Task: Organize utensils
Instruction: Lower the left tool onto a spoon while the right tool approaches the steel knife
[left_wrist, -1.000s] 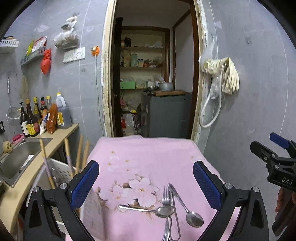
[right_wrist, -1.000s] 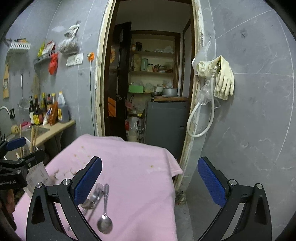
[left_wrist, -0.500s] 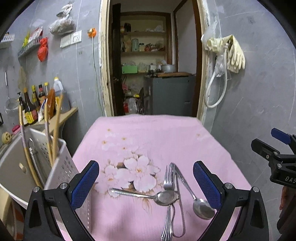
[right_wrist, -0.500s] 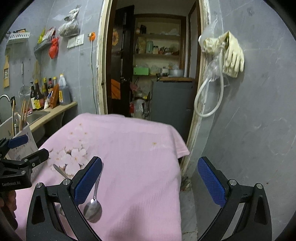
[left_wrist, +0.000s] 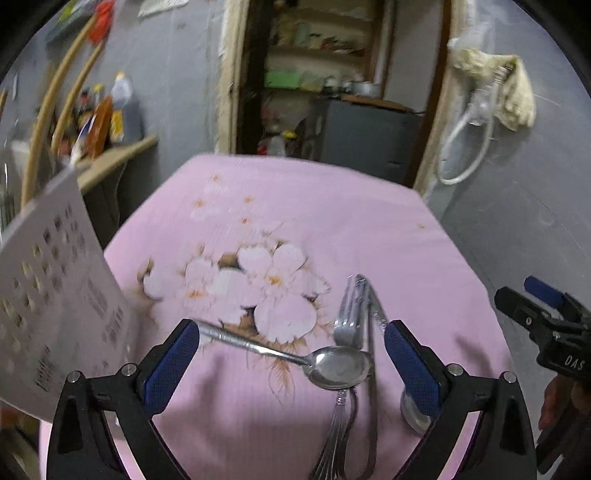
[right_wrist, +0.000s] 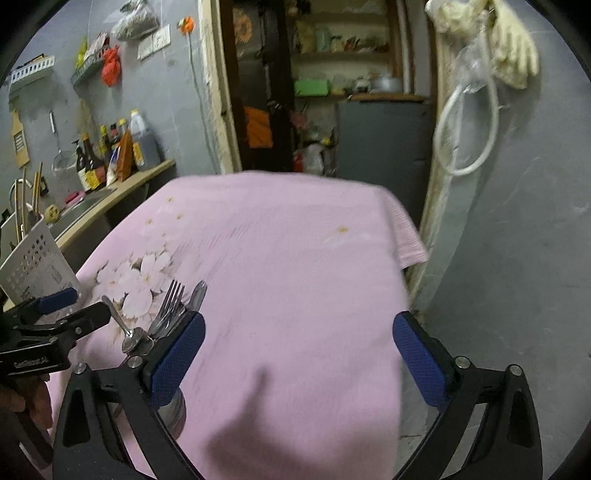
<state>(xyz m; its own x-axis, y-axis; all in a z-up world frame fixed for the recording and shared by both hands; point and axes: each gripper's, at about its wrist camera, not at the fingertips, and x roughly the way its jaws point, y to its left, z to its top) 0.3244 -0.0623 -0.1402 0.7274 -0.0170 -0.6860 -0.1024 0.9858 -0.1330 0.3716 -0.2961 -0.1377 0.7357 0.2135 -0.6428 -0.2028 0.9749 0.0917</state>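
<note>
A grey-tiled kitchen with an open pantry doorway lies behind a table draped in a pink towel (left_wrist: 388, 236) printed with pale blossoms. The left wrist view is motion-blurred, so the bottles (right_wrist: 110, 155) on the counter read sharper from the right wrist. On the cloth, a shiny steel spoon (left_wrist: 295, 356) lies crosswise, its bowl resting over a fork (left_wrist: 345, 332) whose handle runs out of the bottom edge. A second spoon (left_wrist: 373, 332) lies alongside; its bowl is mostly hidden behind a blue pad. The left gripper (left_wrist: 291, 363) hovers over this pile, jaws spread wide and holding nothing. The right gripper (right_wrist: 299, 354) is likewise spread and empty, over bare towel, with the utensils just beside its left finger. A white perforated plastic caddy (left_wrist: 55, 295) stands at the table's left edge, cut off in the left view; the right view shows chopsticks (right_wrist: 35, 192) poking from it.
</note>
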